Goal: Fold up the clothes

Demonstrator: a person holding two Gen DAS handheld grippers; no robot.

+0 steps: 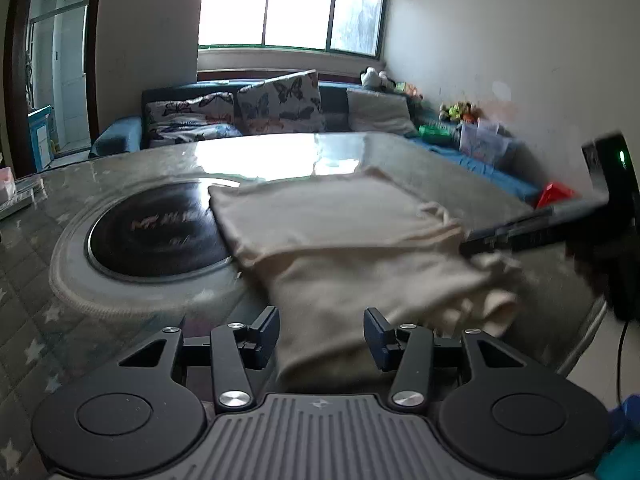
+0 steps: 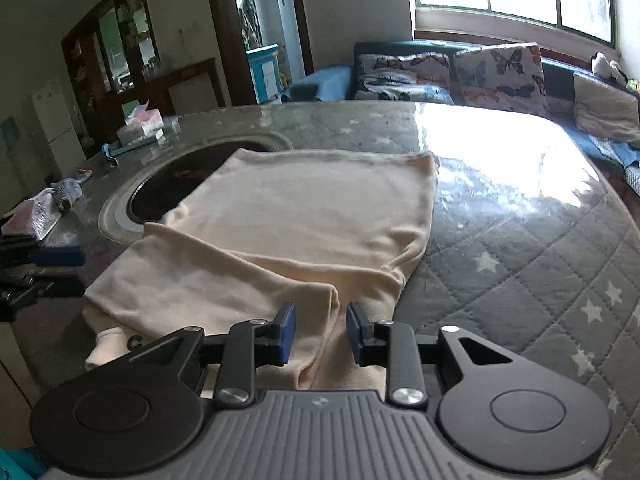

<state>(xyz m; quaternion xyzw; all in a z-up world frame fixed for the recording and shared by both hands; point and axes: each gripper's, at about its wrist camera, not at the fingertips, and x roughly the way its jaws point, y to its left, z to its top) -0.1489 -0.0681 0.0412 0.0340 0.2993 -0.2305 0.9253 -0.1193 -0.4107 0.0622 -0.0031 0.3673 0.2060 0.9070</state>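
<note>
A cream garment (image 1: 340,236) lies folded on the round table, its far corner over the black hob. My left gripper (image 1: 320,338) hovers low at the garment's near edge. Its jaws stand apart, with cloth lying beneath and between them and neither pad pressing on it. In the right wrist view the same garment (image 2: 304,216) spreads ahead. My right gripper (image 2: 322,332) sits at its near edge with a raised fold between the blue pads, a gap showing on each side. From the left wrist view the right gripper (image 1: 470,245) reaches in from the right, tips at the garment's right edge.
The table (image 2: 520,264) has a grey quilted star cover under clear plastic. A black round hob (image 1: 152,236) sits in a pale ring at its centre. Boxes and bags (image 2: 136,128) stand at the far left edge. A sofa with butterfly cushions (image 1: 276,104) lies beyond.
</note>
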